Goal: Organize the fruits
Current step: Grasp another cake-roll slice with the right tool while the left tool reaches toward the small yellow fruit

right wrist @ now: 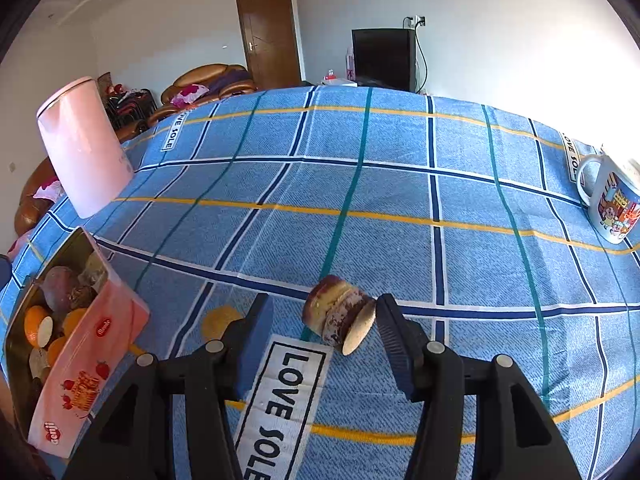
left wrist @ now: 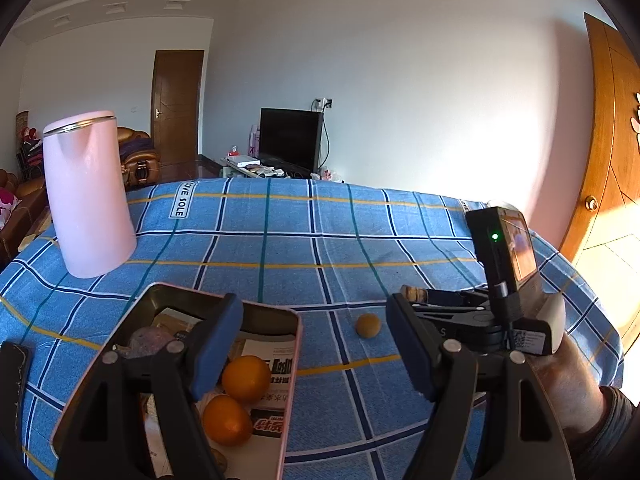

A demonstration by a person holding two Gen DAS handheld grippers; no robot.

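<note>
A pink tin box point(left wrist: 294, 344) holds two oranges point(left wrist: 246, 378) and other pieces; it also shows in the right wrist view point(right wrist: 92, 344). My left gripper point(left wrist: 316, 352) is open above its right edge, empty. A small tan round fruit point(left wrist: 368, 325) lies on the cloth between its fingers; it shows in the right wrist view point(right wrist: 220, 322) too. My right gripper point(right wrist: 324, 340) is open around a brown, cut, root-like piece point(right wrist: 340, 318) lying on the cloth, which touches or nearly touches the right finger. The right gripper also shows in the left wrist view point(left wrist: 432, 304).
A pink kettle point(left wrist: 88, 196) stands at the table's far left, also in the right wrist view point(right wrist: 84, 148). A cartoon mug point(right wrist: 612, 200) stands at the far right. The blue plaid tablecloth point(right wrist: 360, 200) covers the table. A wooden door point(left wrist: 612, 140) is to the right.
</note>
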